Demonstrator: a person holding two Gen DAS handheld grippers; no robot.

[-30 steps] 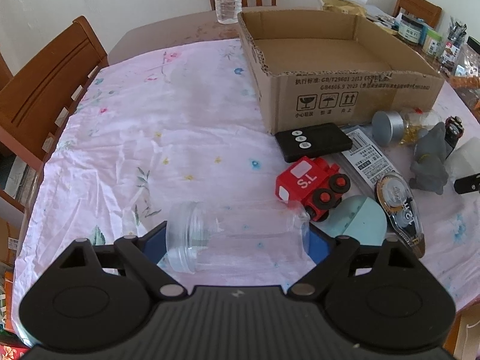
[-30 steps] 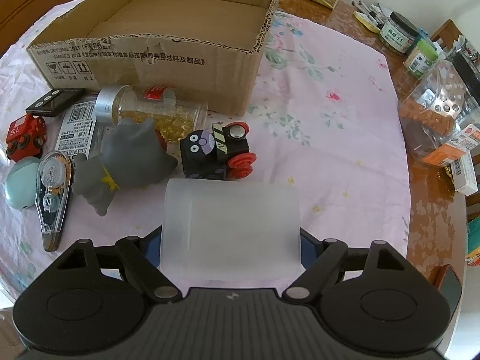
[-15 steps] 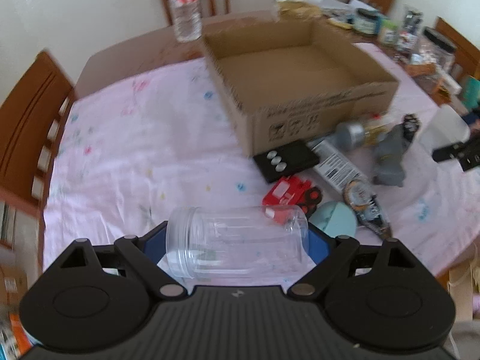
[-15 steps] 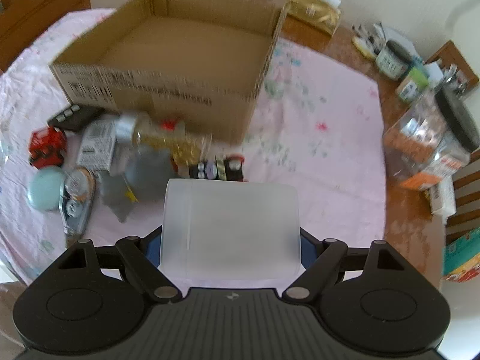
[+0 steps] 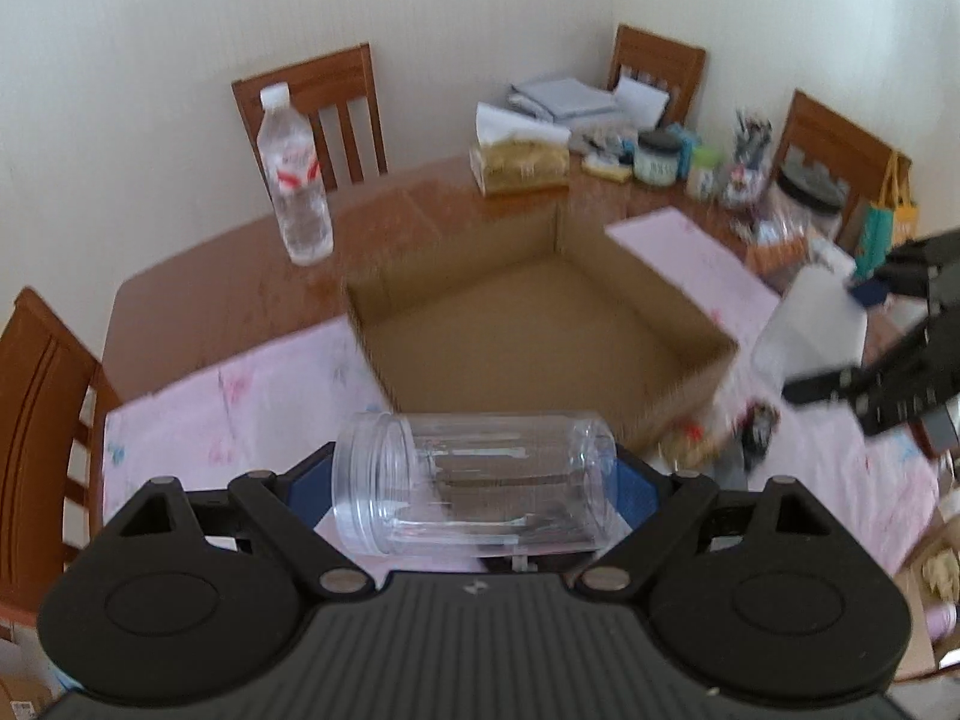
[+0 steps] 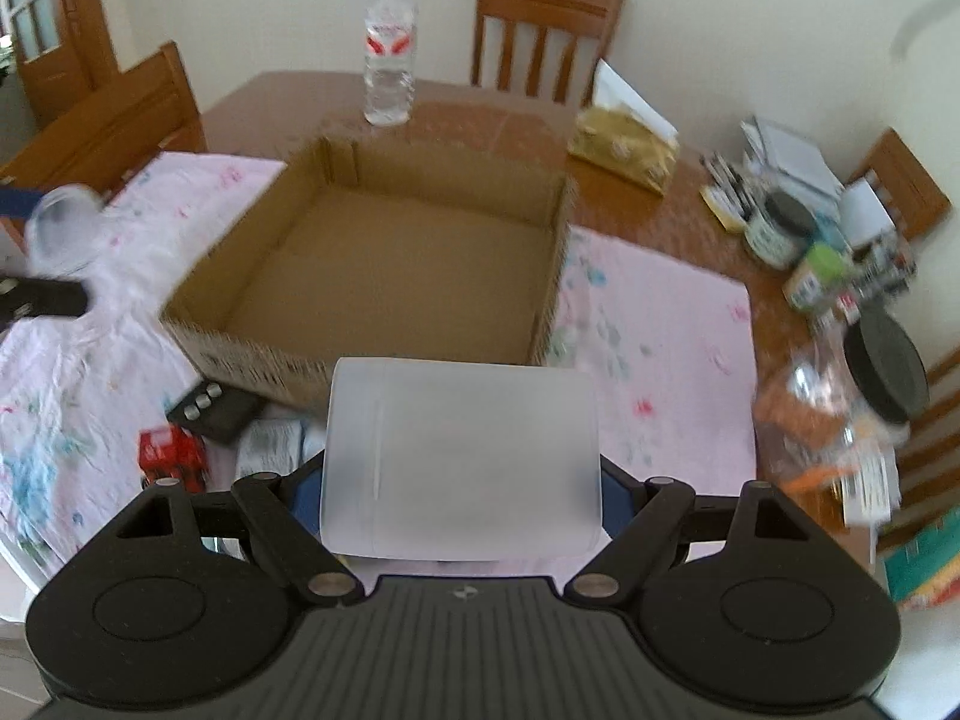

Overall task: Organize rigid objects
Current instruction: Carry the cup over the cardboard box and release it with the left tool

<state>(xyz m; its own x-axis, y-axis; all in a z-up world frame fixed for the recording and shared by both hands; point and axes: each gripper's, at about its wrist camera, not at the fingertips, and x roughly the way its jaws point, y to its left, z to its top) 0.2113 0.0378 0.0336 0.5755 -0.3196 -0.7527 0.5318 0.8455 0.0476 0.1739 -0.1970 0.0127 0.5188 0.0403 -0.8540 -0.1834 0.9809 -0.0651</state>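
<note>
Clamped across my left claw (image 5: pixel 474 483) is a clear plastic jar (image 5: pixel 474 483), lying sideways between the blue pads: its threaded, lidless mouth points left, its rounded base right, and faint ribs run along its see-through wall. It hangs in the air above the near edge of the pink flowered cloth (image 5: pixel 228 402) that covers the near part of the counter (image 5: pixel 240 276).

Across my right claw (image 6: pixel 462 459) sits a frosted white container (image 6: pixel 462 459), also held sideways and pressed at both ends by the pads. It is milky and opaque, smooth, with one thin seam line near its left end. In the left view the same container shows at the far right, gripped by the black fingers of that claw, raised over the cloth.

Below and left of the right claw, on the cloth, lie a red toy train (image 6: pixel 171 456) and a black remote with three pale buttons (image 6: pixel 213 411), the remote just beside the box's near wall.

Farther on stands an open cardboard box (image 6: pixel 372 360), shallow, with bare brown floor showing.

Beyond it, on the bare wood, a water bottle (image 6: pixel 390 48) with a red label stands upright, and a gold tissue pack (image 6: pixel 624 147) lies to the right. Wooden chairs (image 6: pixel 540 36) stand at the far side.
</note>
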